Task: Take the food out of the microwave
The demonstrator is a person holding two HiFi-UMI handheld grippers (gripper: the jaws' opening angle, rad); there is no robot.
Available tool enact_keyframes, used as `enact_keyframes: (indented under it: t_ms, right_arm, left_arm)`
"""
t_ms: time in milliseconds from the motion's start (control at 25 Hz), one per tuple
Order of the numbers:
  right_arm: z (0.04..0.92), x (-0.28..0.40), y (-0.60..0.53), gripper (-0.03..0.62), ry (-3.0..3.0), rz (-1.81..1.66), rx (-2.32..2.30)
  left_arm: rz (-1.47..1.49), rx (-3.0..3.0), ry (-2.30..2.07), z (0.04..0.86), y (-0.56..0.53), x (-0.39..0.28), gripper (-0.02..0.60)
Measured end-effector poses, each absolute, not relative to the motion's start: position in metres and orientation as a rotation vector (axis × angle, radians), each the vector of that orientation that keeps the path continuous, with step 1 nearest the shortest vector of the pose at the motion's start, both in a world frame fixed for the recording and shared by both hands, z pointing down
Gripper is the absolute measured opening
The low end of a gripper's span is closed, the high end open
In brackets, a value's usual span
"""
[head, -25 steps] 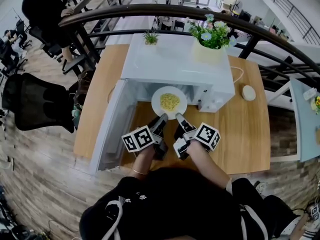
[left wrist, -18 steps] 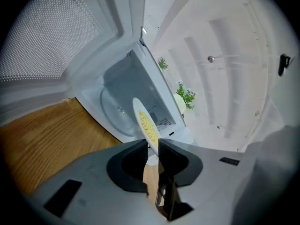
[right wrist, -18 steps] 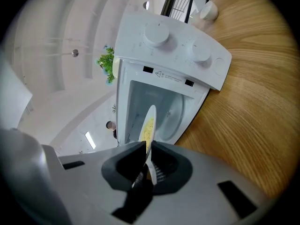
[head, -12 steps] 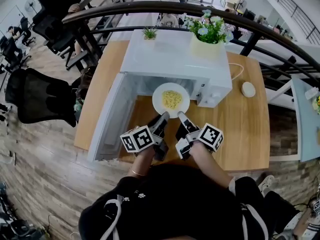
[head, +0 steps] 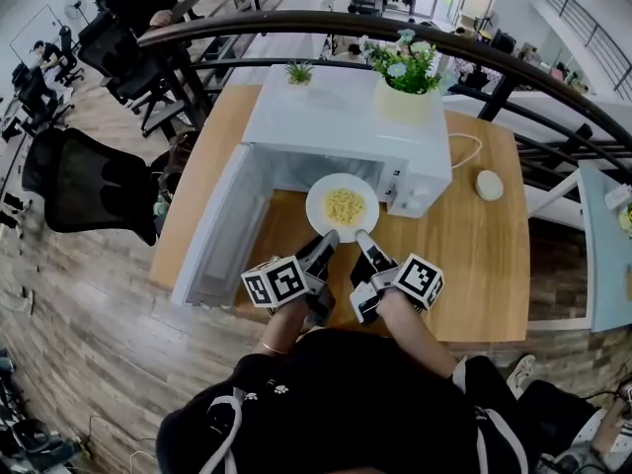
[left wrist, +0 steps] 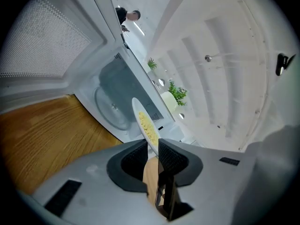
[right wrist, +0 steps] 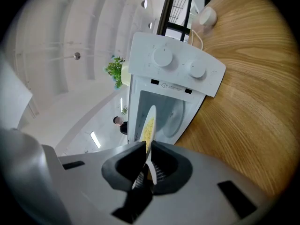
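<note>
White plate (head: 320, 201) of food (head: 345, 205), rim clamped by left tool (head: 330, 236) and right tool (head: 363, 235), may tip and spill if either slips.

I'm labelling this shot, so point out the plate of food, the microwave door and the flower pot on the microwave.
plate of food (head: 316, 205), head view, bare left rim.
microwave door (head: 219, 233), head view, middle of the open door.
flower pot (head: 403, 104), head view, front of the pot's wall.
</note>
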State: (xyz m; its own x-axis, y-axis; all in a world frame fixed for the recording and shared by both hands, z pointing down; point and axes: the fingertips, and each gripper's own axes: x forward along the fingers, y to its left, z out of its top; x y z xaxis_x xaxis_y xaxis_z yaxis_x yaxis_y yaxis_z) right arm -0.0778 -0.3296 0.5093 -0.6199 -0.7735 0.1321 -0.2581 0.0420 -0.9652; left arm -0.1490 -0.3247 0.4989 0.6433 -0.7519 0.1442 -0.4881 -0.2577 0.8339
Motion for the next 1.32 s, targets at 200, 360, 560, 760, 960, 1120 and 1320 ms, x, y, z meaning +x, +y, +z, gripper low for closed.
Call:
enact_keyframes:
  t_ms: [200,360,560,760,960,1120,1320]
  right_arm:
    - [0.504,-0.075,-0.326,0.035,1.915,-1.595,-1.036]
    - [0.502,-0.074,-0.325,0.035,1.92,-1.579,-1.027]
    - [0.505,-0.069,-0.32,0.033,1.904,-1.585,-1.022]
    - [0.506,-0.059,-0.311,0.033,1.882,-1.588,-1.026]
    - [0.506,-0.056,-0.31,0.033,1.875,-1.589,-1.031]
    - [0.506,-0.055,-0.31,0.033,1.873,-1.592,-1.027]
    - [0.505,-0.057,-0.307,0.033,1.872,-1.595,-1.031]
  left_arm:
    - [-0.347,1.926,-0.979,0.495,-0.32,-0.147,0.074]
    - [-0.349,1.931,-0.977,0.493,-0.319,-0.145,0.074]
    - [-0.343,1.929,-0.976,0.495,-0.315,-0.139,0.074]
    - [-0.333,1.929,-0.965,0.496,-0.307,-0.129,0.074]
    - [-0.329,1.933,-0.962,0.495,-0.306,-0.128,0.074]
    - [-0.331,1.93,-0.964,0.495,-0.307,-0.126,0.074]
    - [-0.329,1.933,-0.96,0.494,-0.303,-0.128,0.074]
